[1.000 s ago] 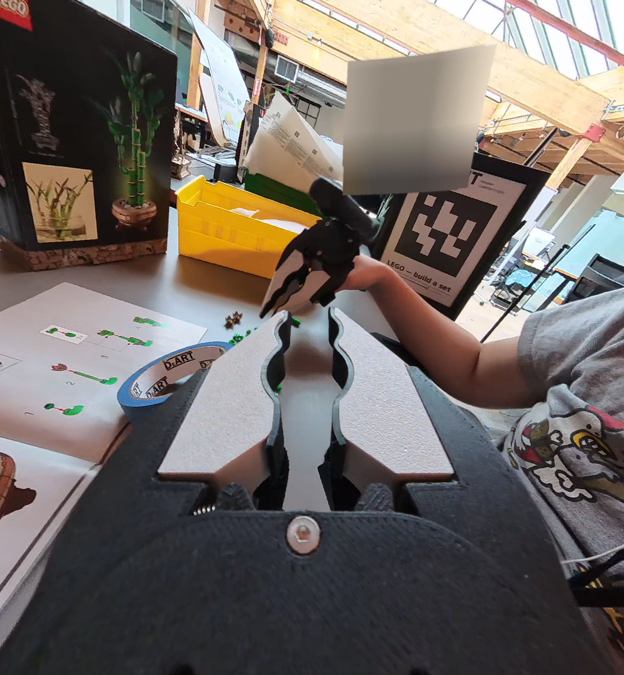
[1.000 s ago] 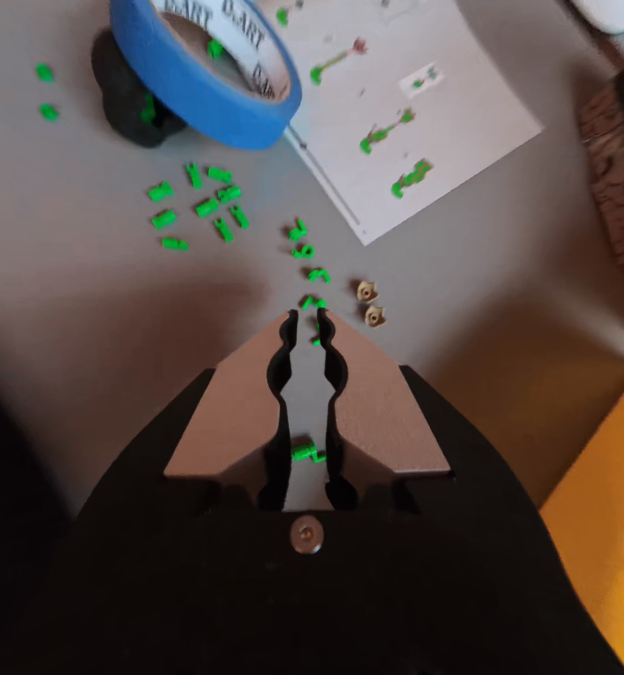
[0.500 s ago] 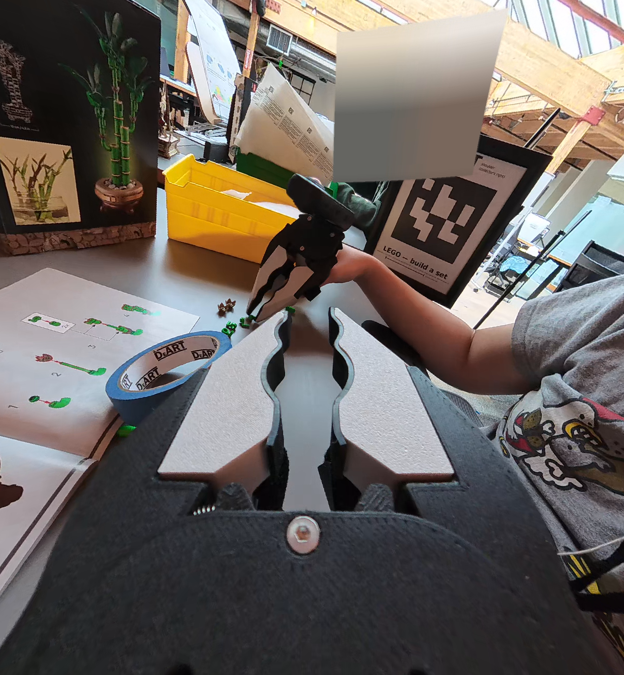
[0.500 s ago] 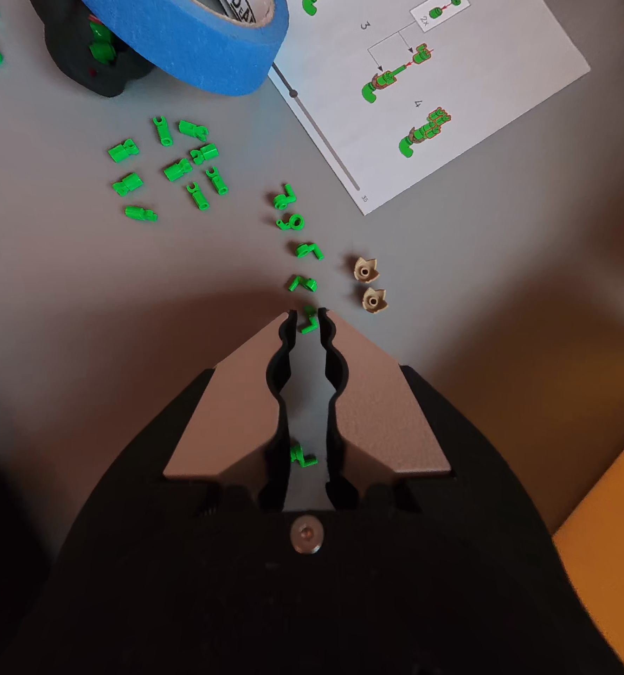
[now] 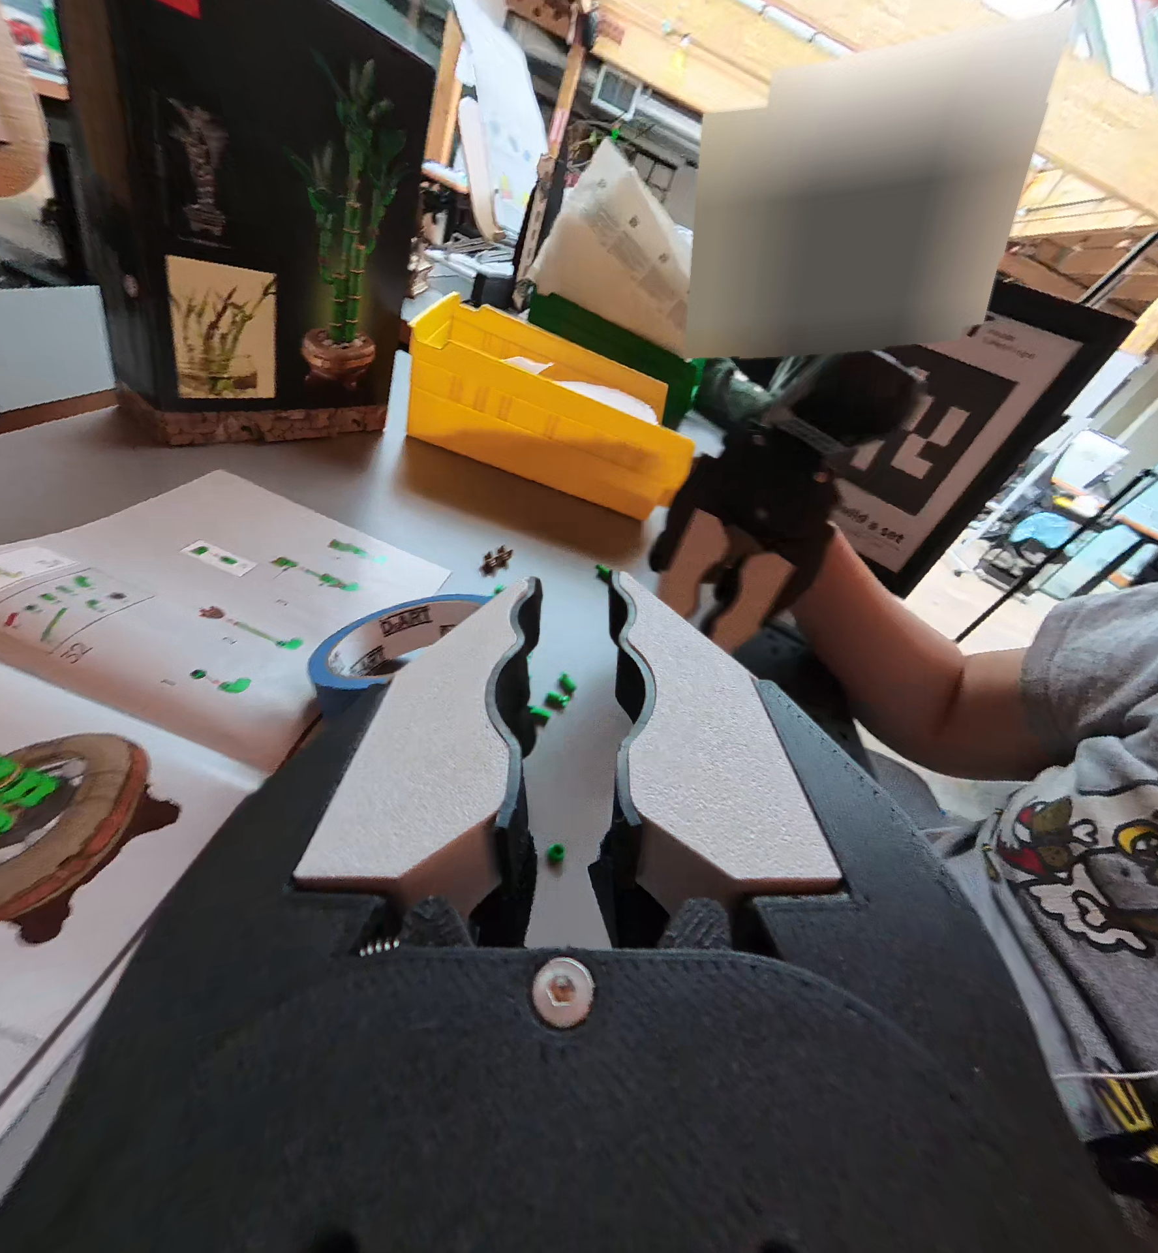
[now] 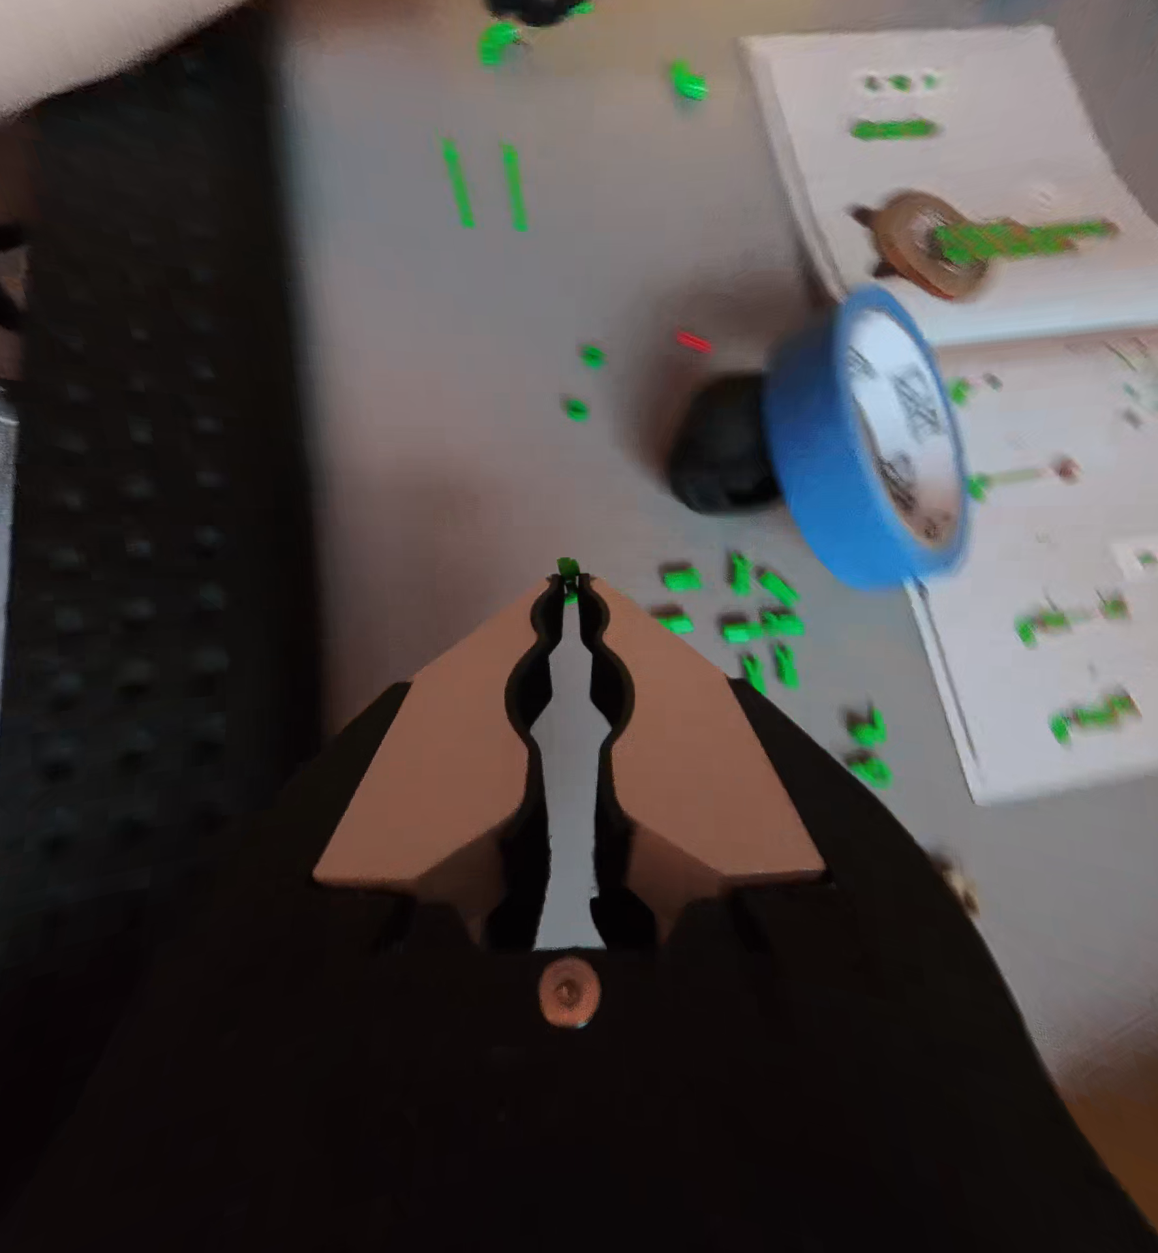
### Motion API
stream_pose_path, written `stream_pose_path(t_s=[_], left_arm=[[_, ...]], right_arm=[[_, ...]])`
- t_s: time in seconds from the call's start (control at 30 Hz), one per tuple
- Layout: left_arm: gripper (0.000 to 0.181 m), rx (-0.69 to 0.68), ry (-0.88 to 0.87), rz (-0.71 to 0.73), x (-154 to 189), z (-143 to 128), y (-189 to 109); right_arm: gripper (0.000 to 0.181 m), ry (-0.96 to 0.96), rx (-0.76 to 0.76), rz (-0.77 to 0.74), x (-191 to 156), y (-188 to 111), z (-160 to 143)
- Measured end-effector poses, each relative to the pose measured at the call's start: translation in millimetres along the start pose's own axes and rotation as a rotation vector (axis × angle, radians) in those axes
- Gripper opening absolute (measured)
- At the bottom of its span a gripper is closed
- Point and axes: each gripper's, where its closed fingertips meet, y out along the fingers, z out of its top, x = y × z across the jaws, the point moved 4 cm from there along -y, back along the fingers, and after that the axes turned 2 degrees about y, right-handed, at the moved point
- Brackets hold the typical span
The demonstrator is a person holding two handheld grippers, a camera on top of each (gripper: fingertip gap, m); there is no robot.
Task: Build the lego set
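Observation:
My right gripper (image 6: 568,584) is shut on a small green lego piece (image 6: 566,565) pinched at its tips, held above the grey table. More small green pieces (image 6: 732,613) lie scattered to its right, and two long green rods (image 6: 488,183) lie farther ahead. My left gripper (image 5: 572,588) is open and empty above the table, with a few green pieces (image 5: 552,698) showing between its fingers. The right gripper (image 5: 725,590) also shows blurred beyond it, to the right.
An open instruction booklet (image 5: 156,610) lies at the left, with a blue tape roll (image 5: 372,644) at its edge. A yellow bin (image 5: 535,420), the set's box (image 5: 244,237) and a black-and-white sign (image 5: 935,461) stand behind. A black studded mat (image 6: 142,407) lies along the table edge. About 15 cm separates my left fingertips from my right.
My right gripper closed on a green piece from the table and swung away with it, toward the mat side. My left gripper shifted and now looks lower over the table.

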Motion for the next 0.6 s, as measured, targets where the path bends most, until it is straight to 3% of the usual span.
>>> stream_pose_path(t_s=[0.2, 0.43, 0.6], left_arm=[[0.017, -0.145, 0.033, 0.176, -33.1, -16.7, -17.0], [0.022, -0.303, 0.012, 0.205, -58.8, -43.8, -19.7], [0.023, -0.409, 0.123, 0.212, -69.8, -60.4, -12.4]], right_arm=[[0.002, -0.115, -0.084, 0.13, -35.1, 51.7, 21.2], [0.002, -0.11, -0.088, 0.155, -38.9, 69.1, 21.2], [0.003, -0.092, -0.122, 0.135, -38.3, 76.7, 14.0]])
